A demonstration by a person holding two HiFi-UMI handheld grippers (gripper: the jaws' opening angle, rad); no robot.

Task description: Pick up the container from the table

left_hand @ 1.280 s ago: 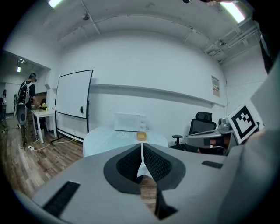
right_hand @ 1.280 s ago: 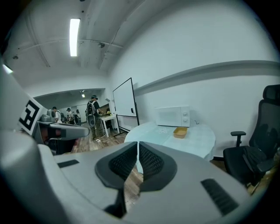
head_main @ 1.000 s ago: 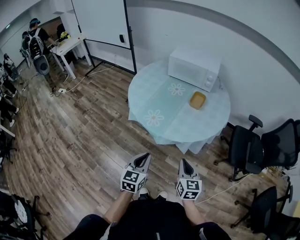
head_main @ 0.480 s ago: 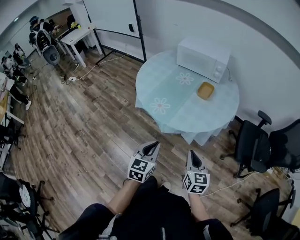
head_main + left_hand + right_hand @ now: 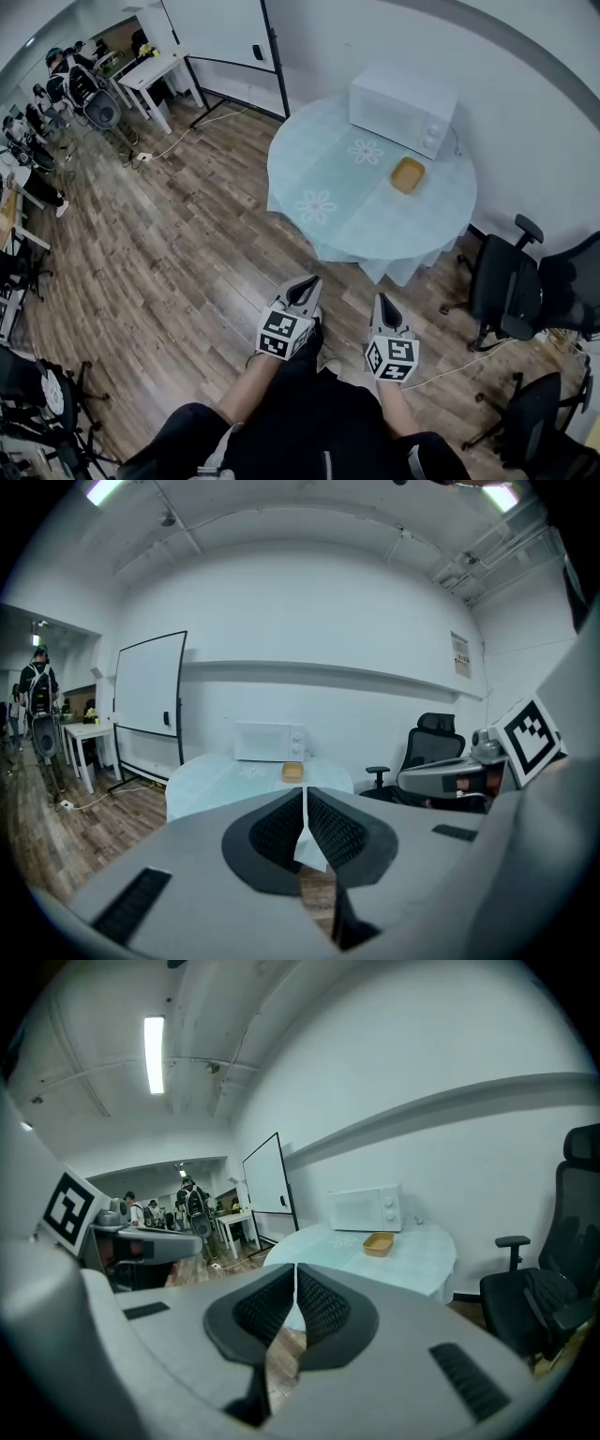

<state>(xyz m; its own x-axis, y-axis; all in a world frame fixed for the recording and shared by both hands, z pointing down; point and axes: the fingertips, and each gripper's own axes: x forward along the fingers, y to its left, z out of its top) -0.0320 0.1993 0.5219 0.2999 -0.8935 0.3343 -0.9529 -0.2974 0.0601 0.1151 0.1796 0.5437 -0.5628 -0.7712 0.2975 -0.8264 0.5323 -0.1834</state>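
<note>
Left gripper [image 5: 304,792]: the fingers are closed together along a thin central seam, with nothing between them. Right gripper [image 5: 295,1269]: the fingers are likewise pressed together and empty.

In the head view both grippers sit at the lower centre of the frame, side by side and apart, each carried on a forearm reaching out from the person's body. The left one leans toward the upper right. The right one points almost straight up the frame. Both are aimed slightly downward, over the wooden floor [image 5: 169,253] and well short of the bench [image 5: 375,230].

The container [image 5: 407,174] is a shallow, yellow-orange rectangular tray, open side up. It lies on the right half of the round bench, which is covered with a pale blue cloth. In the head view it is right of centre in the upper half of the frame. Its long axis appears to run steeply from lower left to upper right, with the far short end toward the microwave [image 5: 401,110]. It lies near the microwave, just below its right end, without touching it. Both grippers are well apart from the container.

Black office chairs [image 5: 506,291] stand at the right edge of the frame, beside the bench. A whiteboard [image 5: 220,33] stands at the upper left.
</note>
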